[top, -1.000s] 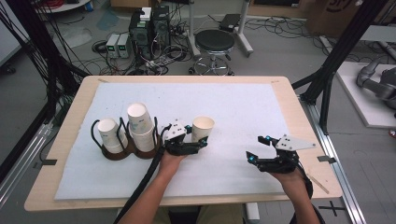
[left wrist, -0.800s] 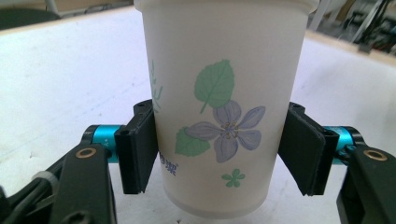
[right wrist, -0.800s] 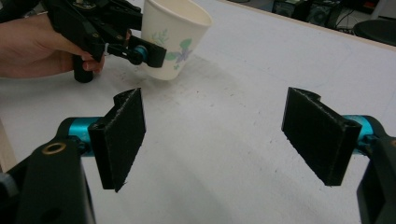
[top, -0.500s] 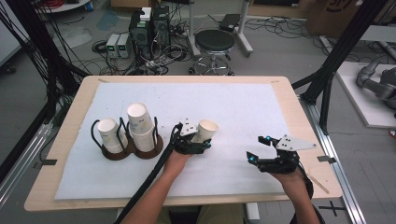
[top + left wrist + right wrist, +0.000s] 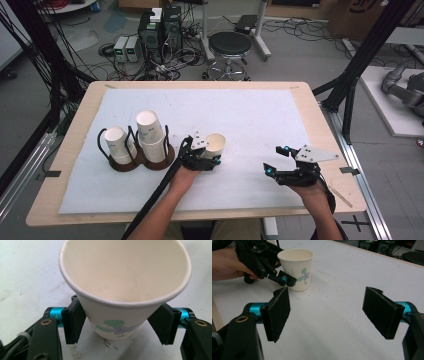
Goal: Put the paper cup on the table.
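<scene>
So, nearest the person, the right gripper [image 5: 274, 161] was held low at about 4 o'clock on the counter [image 5: 260, 120], its fingers [image 5: 277, 312] spread wide with nothing between them; they had just been eased in a touch, still on thin air.

A bit further in, around 6 o'clock, the left gripper [image 5: 209, 155] was wrapped around the paper cup [image 5: 215, 144]. In the left gripper view the cup [image 5: 122, 285] was seen tipped mouth-first toward the camera, gripped low on its wall near the base, one finger [image 5: 73, 322] pressed flat on it and the other touching lower down. In the right gripper view the cup [image 5: 297, 268] looked upright with its base on or just above the white mat; which one couldn't be told.

Handling-wise, the cup can be judged feather-light and empty, thin-walled and easily crushed, so a gentle squeeze is called for. The low grip makes sense, since the base is the stiffest part; the rolled rim would be next best, the middle of the wall the worst.

Farthest out, at 9 o'clock, a two-ring cup holder [image 5: 142, 160] was seen with more cups stacked in it [image 5: 150, 132].
</scene>
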Demonstrator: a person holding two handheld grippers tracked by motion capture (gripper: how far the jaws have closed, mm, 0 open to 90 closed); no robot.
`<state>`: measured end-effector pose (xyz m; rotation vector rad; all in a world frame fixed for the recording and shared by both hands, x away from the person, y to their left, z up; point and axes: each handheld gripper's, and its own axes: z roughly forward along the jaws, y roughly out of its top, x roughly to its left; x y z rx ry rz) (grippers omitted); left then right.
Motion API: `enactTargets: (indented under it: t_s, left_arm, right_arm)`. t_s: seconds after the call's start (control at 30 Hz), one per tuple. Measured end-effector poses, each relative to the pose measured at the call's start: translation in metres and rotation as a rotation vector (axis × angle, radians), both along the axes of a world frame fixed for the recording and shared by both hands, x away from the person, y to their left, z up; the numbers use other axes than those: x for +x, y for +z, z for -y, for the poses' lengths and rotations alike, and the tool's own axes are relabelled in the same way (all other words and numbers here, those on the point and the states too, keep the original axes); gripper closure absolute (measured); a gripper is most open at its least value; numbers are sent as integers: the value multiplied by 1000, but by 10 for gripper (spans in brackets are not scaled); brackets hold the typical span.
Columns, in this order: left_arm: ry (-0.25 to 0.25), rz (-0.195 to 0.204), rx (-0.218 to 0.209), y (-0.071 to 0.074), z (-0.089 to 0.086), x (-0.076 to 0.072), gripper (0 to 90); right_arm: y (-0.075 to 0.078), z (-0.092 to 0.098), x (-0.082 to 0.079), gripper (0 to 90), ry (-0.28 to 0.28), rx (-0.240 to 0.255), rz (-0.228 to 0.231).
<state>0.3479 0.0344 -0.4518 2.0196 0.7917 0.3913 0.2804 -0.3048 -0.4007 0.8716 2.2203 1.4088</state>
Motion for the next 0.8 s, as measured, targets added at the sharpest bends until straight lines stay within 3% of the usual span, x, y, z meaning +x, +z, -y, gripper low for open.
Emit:
enactTargets:
  t_s: [0.1,0.17,0.23,0.37,0.63,0.8]
  left_arm:
    - [0,-1,3,0,0,-1,316]
    - [12,10,14,0,1,-1,240]
    - [11,18,-9,0,-1,-3,171]
    - [-3,22,-42,2,-9,-9,170]
    - [-22,75,-163,16,-36,-30,174]
    - [-66,96,-217,27,-50,-41,173]
  right_arm:
    - [0,-1,0,229,2,1,0]
    - [0,-1,-1,229,8,2,2]
    - [0,-2,0,229,9,0,0]
    - [0,-2,-1,229,10,-1,-5]
    - [1,-3,-3,228,5,1,3]
    - [2,-3,-5,228,2,-1,3]
